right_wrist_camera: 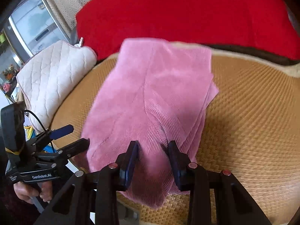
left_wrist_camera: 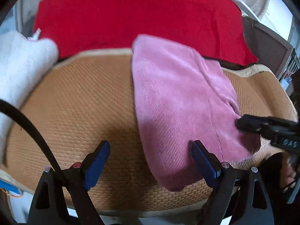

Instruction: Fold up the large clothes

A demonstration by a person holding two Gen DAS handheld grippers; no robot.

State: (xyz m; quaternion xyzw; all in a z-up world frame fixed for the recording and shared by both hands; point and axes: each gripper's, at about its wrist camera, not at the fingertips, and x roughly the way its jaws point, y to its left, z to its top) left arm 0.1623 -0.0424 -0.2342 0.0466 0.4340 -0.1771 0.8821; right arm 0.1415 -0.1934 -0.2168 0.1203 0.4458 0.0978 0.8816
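You've got a woven mat underneath, a red blanket along its far edge, and a white quilted cushion off to the left.

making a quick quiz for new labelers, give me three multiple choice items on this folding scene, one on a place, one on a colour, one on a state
1. Where does the pink garment lie?
A. on the woven mat
B. on the floor
C. inside a drawer

2. What colour is the cushion behind the mat?
A. green
B. red
C. black

3. How is the left gripper?
A. shut on the garment
B. shut on the mat
C. open, holding nothing

Answers: 1 A, mat shows all around the garment. 2 B, bright red in both views. 3 C, its blue fingers stand wide apart, while the right gripper pinches the garment's near edge.
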